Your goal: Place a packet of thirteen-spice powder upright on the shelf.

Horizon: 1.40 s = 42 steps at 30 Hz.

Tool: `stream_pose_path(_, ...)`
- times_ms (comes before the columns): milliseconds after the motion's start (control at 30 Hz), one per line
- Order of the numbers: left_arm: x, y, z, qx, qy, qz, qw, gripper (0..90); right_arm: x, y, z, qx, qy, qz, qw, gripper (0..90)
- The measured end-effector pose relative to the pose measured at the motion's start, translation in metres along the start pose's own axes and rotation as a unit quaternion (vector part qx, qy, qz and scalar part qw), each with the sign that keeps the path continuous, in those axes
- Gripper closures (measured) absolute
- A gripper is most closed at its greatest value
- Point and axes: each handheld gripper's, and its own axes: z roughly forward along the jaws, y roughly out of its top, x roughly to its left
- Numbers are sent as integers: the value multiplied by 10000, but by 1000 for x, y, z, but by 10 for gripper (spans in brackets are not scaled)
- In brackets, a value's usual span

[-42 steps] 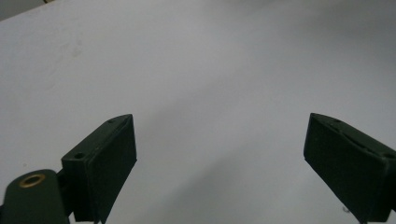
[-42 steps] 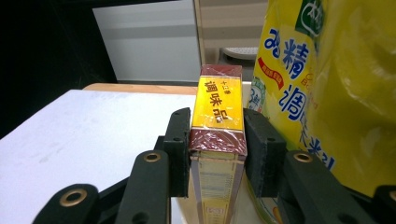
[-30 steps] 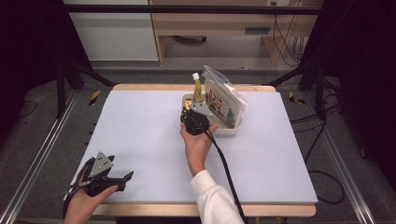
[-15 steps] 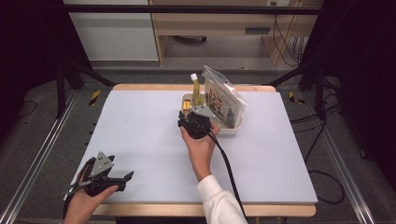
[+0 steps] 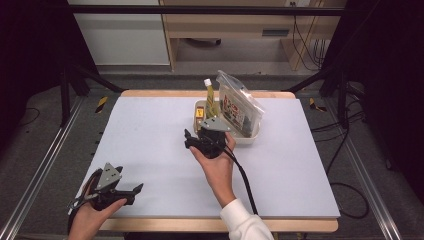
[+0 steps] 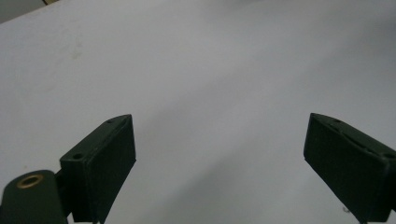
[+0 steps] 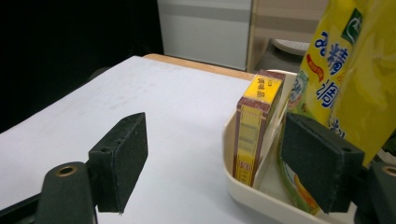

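Box (image 7: 254, 128), yellow and brown, stands upright at the left end of the cream tray (image 5: 252, 138) on the far middle of the table (image 5: 150, 130), beside a yellow bottle (image 5: 209, 98) and a clear bag (image 5: 240, 107). Right gripper (image 5: 192, 142) hovers just short of the tray; its jaws have just been opening and now stand wide with nothing between them. Left gripper (image 5: 131, 192) rests at the near left edge, jaws wide apart over bare table.
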Motion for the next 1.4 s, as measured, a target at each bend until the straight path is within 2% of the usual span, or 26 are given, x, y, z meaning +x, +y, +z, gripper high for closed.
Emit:
stream_pose_path(233, 1, 0, 0, 1, 13, -18, 10000, 85, 0, 2, -16, 147, 145, -207, 9996, 179)
stream_pose_path(267, 1, 0, 0, 0, 16, -21, 10000, 84, -1, 2, -22, 171, 181, -313, 9992, 165)
stream_pose_path(467, 1, 0, 0, -1, 25, -39, 10000, 83, -5, 1, -35, 270, 360, -530, 9976, 140)
stream_pose_path(633, 1, -1, 0, 1, 25, -39, 10000, 82, -12, 1, -44, 359, 480, -595, 9964, 138)
stream_pose_path(1033, 2, -1, 0, -2, 46, -63, 10000, 80, -32, -1, -65, 421, 458, -760, 9952, 101)
stream_pose_path(1400, 2, -1, 0, -6, 40, -72, 10000, 73, -63, -8, -87, 472, 249, -753, 9957, 71)
